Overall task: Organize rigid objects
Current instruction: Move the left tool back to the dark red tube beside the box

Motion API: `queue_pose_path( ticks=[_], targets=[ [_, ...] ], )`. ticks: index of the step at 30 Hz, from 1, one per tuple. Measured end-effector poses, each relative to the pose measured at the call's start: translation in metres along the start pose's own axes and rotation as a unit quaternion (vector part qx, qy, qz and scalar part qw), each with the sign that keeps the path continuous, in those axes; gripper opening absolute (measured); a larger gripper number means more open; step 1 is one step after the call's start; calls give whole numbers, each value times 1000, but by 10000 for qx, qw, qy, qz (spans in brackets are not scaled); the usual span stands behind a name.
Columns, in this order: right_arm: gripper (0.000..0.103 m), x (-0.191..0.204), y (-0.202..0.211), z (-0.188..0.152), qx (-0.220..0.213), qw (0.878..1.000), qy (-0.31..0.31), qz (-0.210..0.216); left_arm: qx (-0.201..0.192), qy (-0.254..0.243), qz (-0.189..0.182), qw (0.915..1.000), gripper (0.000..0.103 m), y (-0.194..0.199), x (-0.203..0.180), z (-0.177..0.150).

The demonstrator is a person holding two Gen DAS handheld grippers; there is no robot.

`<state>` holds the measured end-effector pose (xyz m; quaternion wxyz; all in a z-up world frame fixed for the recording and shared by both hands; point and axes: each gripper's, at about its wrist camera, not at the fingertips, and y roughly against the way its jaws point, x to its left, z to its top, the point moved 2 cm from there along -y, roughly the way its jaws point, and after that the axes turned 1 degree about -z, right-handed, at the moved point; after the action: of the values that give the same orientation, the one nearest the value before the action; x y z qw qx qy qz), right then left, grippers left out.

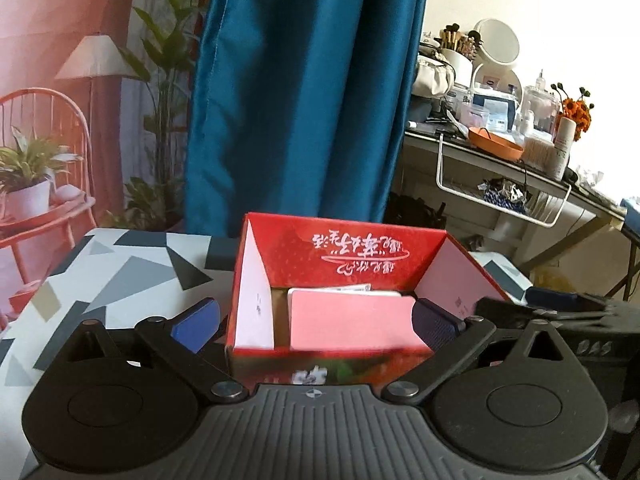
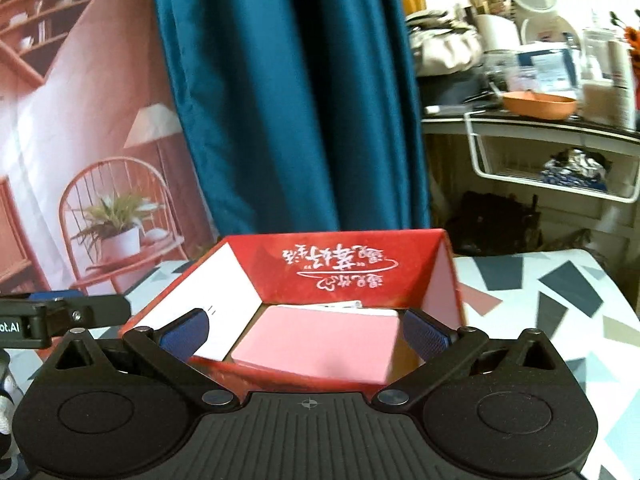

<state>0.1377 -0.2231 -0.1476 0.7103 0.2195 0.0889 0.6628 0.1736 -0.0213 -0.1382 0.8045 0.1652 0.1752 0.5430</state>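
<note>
A red cardboard box point(image 1: 344, 254) with white script on its far wall stands open on the patterned table; it also shows in the right wrist view point(image 2: 344, 268). Inside lies a pink flat case point(image 1: 348, 322) on top of a white one; the pink case also shows in the right wrist view point(image 2: 320, 340). My left gripper point(image 1: 316, 326) is open, its blue pads straddling the box's near wall. My right gripper point(image 2: 306, 336) is open too, over the box's near edge, with the pink case between its pads but untouched.
The table point(image 1: 120, 276) has a grey, white and pink triangle cloth point(image 2: 560, 304). The left gripper's body point(image 2: 60, 314) shows at the left in the right wrist view. A blue curtain point(image 1: 304, 88) hangs behind; a cluttered desk point(image 1: 500, 152) stands at right.
</note>
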Motion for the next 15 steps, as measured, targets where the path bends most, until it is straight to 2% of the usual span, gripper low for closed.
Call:
queue_pose_path(
  ticks=[3,6,12,15],
  targets=[
    [103,-6,16,-11,-80,9999,2,-142,77,-26,-25,10000,103,5,-2,-12],
    [103,-10,27,-26,30,9996,27,-287,219,2,-87,9997,103,7,-6,-28],
    [103,-12,42,-66,442,9982,-13,-401,596,157,-396,9973,103,4,-6,-62],
    [103,-9,47,-86,766,9961,203,-397,718,177,-347,9967,103,2,-2,-75]
  ],
)
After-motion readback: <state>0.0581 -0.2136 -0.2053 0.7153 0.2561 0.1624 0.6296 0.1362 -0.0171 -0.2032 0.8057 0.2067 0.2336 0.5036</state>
